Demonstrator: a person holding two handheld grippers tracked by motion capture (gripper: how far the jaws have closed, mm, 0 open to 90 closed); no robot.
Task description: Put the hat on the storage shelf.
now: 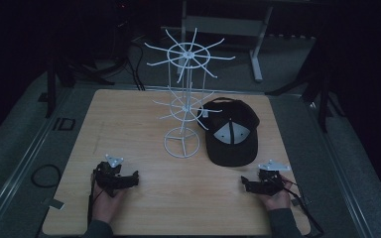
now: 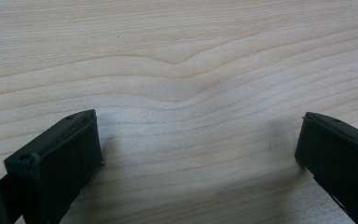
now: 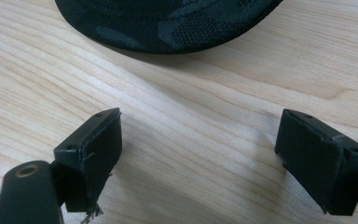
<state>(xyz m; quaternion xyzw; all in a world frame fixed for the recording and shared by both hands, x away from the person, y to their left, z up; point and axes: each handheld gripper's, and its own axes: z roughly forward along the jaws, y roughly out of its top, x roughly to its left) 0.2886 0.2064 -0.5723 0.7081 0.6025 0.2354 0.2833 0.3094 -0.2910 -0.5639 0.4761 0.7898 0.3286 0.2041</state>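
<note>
Here, wide-open black jaws on left gripper [image 2: 198, 154] and right gripper [image 3: 198, 158], over grained wood table [image 2: 191, 60]; woven camouflage cap [image 3: 168, 21] near wire rack [image 1: 184, 99].

The room is dim, its walls lost in black. A light wooden table [image 1: 129, 208] stands on grey carpet [image 1: 15, 148]. At twelve o'clock a pale desk frame [image 1: 256, 54] stands on the floor (only its leg and rail show). A cable loop [image 1: 45, 175] lies at nine o'clock.
</note>
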